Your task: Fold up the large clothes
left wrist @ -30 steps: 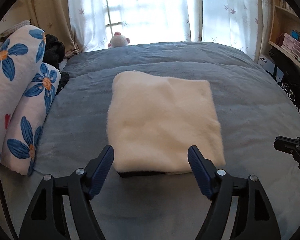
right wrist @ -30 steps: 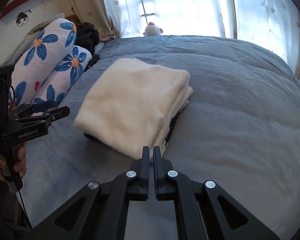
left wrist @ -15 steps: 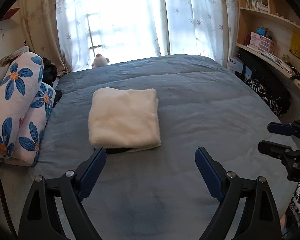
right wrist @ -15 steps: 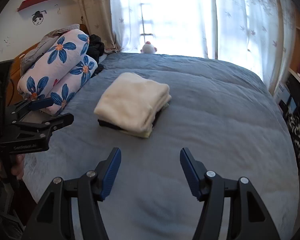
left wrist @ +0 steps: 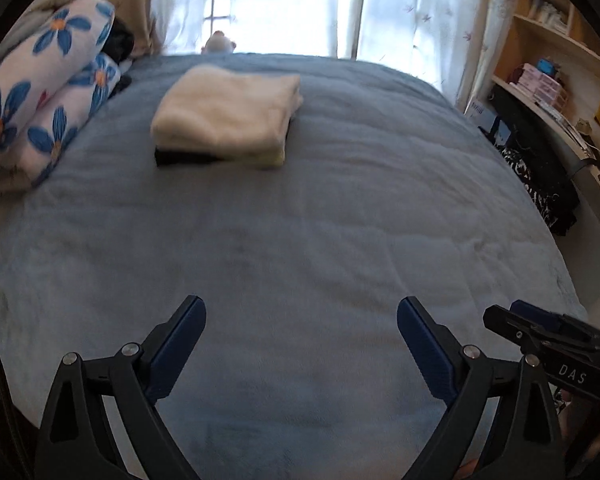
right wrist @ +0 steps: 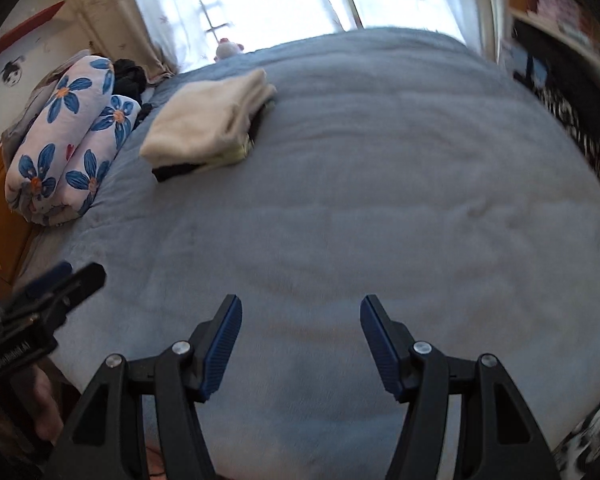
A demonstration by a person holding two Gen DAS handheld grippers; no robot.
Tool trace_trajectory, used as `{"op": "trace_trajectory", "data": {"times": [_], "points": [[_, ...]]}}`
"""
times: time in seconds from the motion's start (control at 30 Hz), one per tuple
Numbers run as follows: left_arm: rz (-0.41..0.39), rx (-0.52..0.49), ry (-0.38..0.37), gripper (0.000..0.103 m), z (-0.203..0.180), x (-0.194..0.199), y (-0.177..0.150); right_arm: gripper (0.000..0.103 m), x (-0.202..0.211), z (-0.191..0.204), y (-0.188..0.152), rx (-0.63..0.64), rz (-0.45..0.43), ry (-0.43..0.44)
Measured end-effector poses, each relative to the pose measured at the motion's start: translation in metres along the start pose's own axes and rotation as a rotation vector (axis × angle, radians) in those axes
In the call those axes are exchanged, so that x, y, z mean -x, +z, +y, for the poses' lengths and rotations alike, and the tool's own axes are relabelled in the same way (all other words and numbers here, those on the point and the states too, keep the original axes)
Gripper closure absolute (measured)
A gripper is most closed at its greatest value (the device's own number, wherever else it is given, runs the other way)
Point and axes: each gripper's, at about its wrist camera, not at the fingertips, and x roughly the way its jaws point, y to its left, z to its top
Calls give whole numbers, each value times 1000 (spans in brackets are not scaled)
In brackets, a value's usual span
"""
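A folded cream fleece garment (left wrist: 228,112) lies in a neat stack with a dark layer under it, far up the blue-grey bed (left wrist: 300,240). It also shows in the right wrist view (right wrist: 212,120). My left gripper (left wrist: 300,320) is open and empty, low over the near part of the bed, well short of the stack. My right gripper (right wrist: 300,316) is open and empty too, near the bed's front edge. Each gripper shows at the edge of the other's view: the right one (left wrist: 540,332), the left one (right wrist: 56,284).
Rolled bedding with blue flowers (left wrist: 40,100) lies along the bed's left side. A small plush toy (left wrist: 218,44) sits by the curtained window. Shelves with boxes (left wrist: 548,80) and dark clothes (left wrist: 540,176) stand at the right.
Both grippers have pulled back from the folded garment toward the bed's near edge. The right gripper, shut a second ago at the stack's edge, has opened. The stack stays in place.
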Motion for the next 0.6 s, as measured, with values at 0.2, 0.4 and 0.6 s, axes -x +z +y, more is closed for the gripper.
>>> {"op": "trace_trajectory", "data": {"times": [0.2, 0.4, 0.6], "points": [[42, 59, 14, 7, -1, -11, -29, 41, 1, 5, -32, -12, -71, -80], [-7, 25, 52, 7, -10, -1, -43, 41, 10, 9, -47, 15, -130, -98], [-18, 12, 56, 7, -14, 2, -51, 41, 14, 15, -52, 44, -145, -113]]}}
